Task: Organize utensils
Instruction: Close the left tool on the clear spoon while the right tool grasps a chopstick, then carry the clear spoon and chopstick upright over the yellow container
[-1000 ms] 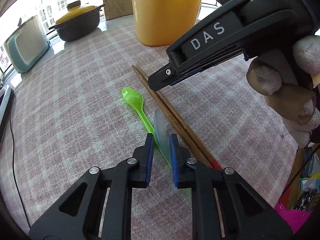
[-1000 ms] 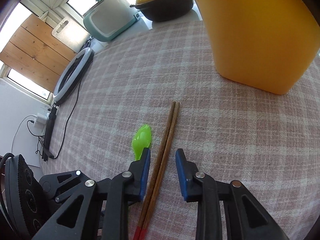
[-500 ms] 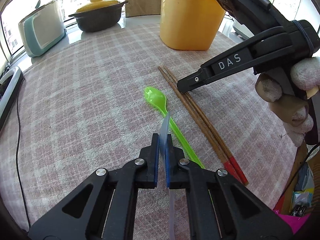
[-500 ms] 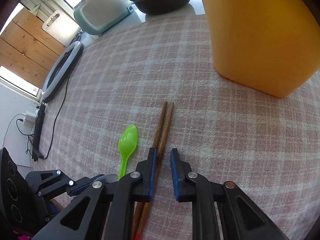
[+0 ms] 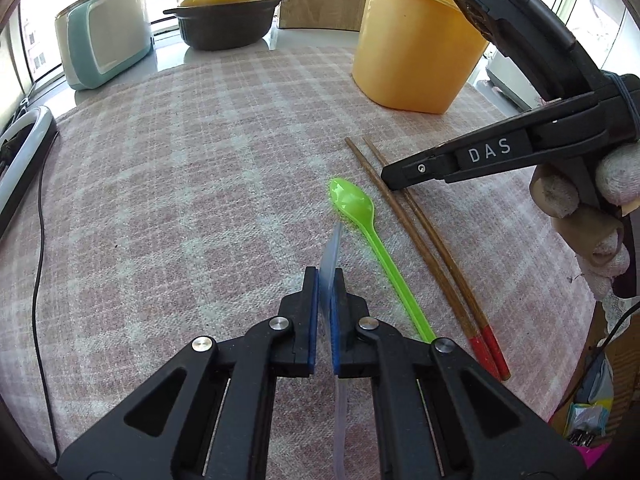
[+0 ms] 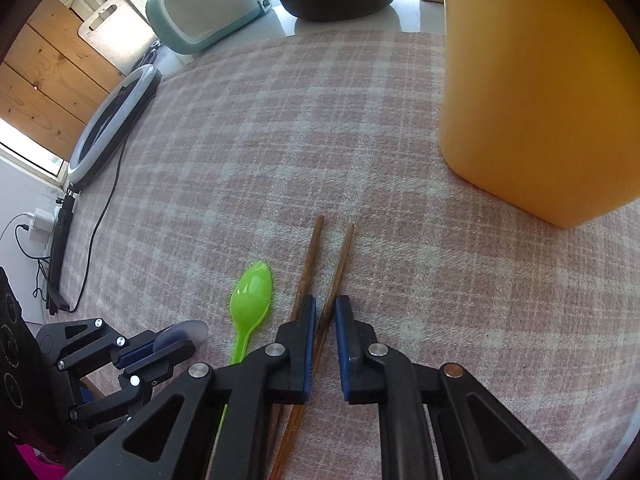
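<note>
**Wood and plastic are both now caught in your jaws**

Your left gripper [image 5: 325, 280] has pinched down on the translucent spoon [image 5: 331, 258], which now stands on edge between the blue pads, its bowl poking out ahead of the tips. A second ago those jaws stood apart with the spoon loose between them. Your right gripper [image 6: 322, 322] has just been closing around the chopsticks [image 6: 338, 268]; one stick runs between the pads, the other seems to slip under the left finger, and their far tips have splayed apart where they earlier lay together. Whether both sticks are truly gripped I cannot tell. My reading: the grasps are made or nearly so, and the lift toward the yellow container [image 5: 416, 56] comes next.

The count:
- one translucent spoon, in your left jaws
- one green spoon [image 5: 360, 216], flat on the checked cloth [image 5: 192, 184] just beside the chopsticks, still to be collected
- two chopsticks, red-tipped at the near ends
- one yellow container, standing beyond the utensils, apart from them
</note>
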### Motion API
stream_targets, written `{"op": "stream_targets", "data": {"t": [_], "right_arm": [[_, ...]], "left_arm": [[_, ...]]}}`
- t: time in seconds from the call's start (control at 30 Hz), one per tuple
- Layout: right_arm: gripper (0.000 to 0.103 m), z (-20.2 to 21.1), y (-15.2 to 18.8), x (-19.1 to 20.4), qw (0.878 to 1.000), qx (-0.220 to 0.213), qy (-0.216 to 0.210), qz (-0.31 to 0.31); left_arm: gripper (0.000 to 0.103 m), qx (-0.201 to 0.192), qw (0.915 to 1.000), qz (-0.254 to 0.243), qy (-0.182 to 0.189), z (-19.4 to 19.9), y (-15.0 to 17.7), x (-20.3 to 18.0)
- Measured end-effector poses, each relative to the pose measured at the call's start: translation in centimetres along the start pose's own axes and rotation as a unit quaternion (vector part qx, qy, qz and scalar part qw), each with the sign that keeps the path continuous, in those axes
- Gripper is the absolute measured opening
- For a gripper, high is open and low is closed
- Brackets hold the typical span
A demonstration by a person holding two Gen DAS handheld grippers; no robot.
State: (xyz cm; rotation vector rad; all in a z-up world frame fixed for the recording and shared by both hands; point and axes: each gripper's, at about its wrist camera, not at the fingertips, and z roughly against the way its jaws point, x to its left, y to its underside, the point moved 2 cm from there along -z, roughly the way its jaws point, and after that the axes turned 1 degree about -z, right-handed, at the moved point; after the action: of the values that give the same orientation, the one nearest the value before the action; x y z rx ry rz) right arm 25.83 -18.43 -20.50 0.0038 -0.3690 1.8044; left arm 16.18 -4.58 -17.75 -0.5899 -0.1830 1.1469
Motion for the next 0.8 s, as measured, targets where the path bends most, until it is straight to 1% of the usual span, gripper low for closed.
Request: {"op": "stream_targets", "data": {"t": [0.1, 0.2, 0.3, 0.43, 0.5, 0.7, 0.8], "right_arm": [[0.006, 0.0, 0.0, 0.0, 1.000, 0.009, 0.001, 0.013], [0.005, 0.2, 0.1, -0.6, 1.000, 0.019, -0.003, 0.009], [0.004, 0.1, 0.0, -0.6, 1.000, 0.020, -0.004, 0.006], [0.005, 0.1, 0.1, -0.2, 1.000, 0.007, 0.010, 0.015], [0.004, 0.3, 0.3, -0.2, 1.000, 0.000, 0.010, 0.014], [0.003, 2.3, 2.1, -1.5, 0.999, -0.043, -0.029, -0.015], [0.003, 4.1, 3.3, -1.7, 0.997, -0.070, -0.041, -0.015]], "left_arm": [[0.003, -0.004, 1.0000, 0.001, -0.005, 0.5, 0.0, 0.2], [0.003, -0.006, 0.9999, 0.000, -0.009, 0.8, 0.0, 0.5], [0.003, -0.008, 0.9999, 0.006, -0.007, 0.9, -0.1, 0.8], [0.003, -0.015, 0.9996, 0.022, 0.005, 1.2, -0.5, 1.0], [0.003, -0.023, 0.9993, 0.027, 0.009, 1.7, -0.8, 1.2], [0.003, -0.051, 0.9980, 0.034, 0.018, 3.6, -2.3, 1.2], [0.003, -0.066, 0.9967, 0.039, 0.026, 4.3, -3.3, 1.1]]}}
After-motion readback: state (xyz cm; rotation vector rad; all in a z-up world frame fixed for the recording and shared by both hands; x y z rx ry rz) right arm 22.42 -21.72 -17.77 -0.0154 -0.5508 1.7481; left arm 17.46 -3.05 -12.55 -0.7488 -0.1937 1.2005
